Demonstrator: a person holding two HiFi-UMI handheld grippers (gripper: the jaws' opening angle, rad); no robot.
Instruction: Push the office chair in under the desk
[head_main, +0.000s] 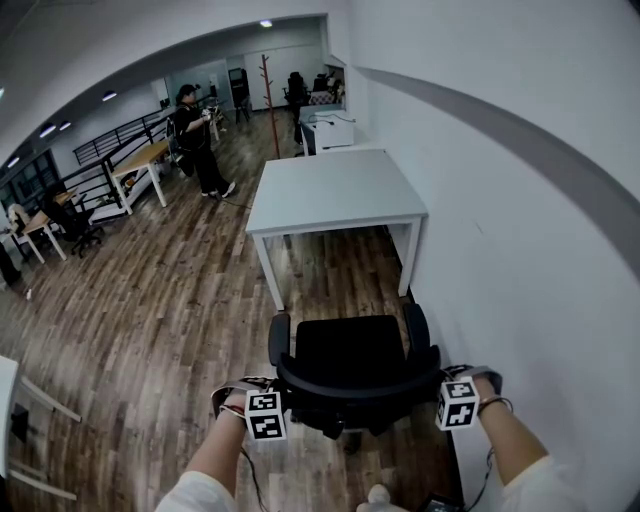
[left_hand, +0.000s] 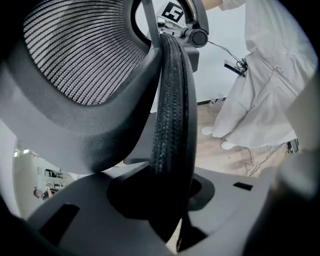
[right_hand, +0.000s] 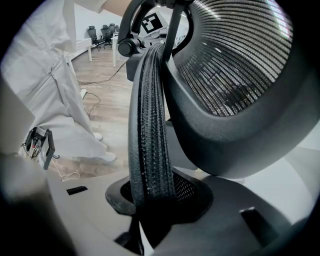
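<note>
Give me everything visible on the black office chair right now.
The black office chair has a padded seat, two curved armrests and a ribbed mesh backrest in a smooth plastic frame. It stands upright on the wood-plank floor, seat facing the white rectangular desk, apart from it and not yet under it. Its base is mostly hidden. The left gripper and right gripper each clamp the backrest's woven edge, one on each side.

Bare floor (head_main: 335, 290) between chair (head_main: 350, 355) and desk (head_main: 335, 190), clear gap under desk, wall (head_main: 520, 260) close right.
</note>
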